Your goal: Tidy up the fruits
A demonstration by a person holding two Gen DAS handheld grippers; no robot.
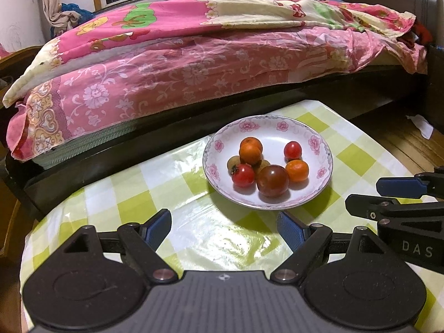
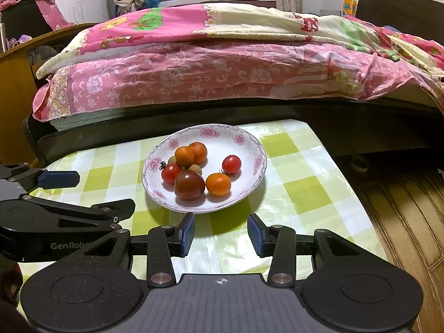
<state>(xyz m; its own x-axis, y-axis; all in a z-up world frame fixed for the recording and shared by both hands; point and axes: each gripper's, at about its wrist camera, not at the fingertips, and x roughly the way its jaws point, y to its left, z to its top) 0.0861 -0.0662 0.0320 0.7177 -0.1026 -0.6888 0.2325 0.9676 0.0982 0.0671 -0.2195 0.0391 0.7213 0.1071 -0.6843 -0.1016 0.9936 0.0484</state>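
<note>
A white bowl with a pink flower rim (image 1: 319, 144) (image 2: 249, 141) stands on the green-checked table. It holds three small oranges (image 1: 297, 170) (image 2: 218, 184), two red cherry tomatoes (image 1: 243, 175) (image 2: 231, 164), one large dark red tomato (image 1: 272, 180) (image 2: 189, 185) and two small tan fruits (image 1: 231, 163), partly hidden. My left gripper (image 1: 224, 229) is open and empty, just short of the bowl's near left. My right gripper (image 2: 220, 234) is open and empty, just in front of the bowl. Each gripper shows at the side of the other's view (image 1: 388, 197) (image 2: 77, 191).
The table (image 1: 116, 199) (image 2: 299, 188) wears a glossy green and white checked cloth. A bed with a pink floral quilt (image 1: 194, 63) (image 2: 222, 69) runs close behind the table. Wood floor (image 2: 402, 208) lies to the right.
</note>
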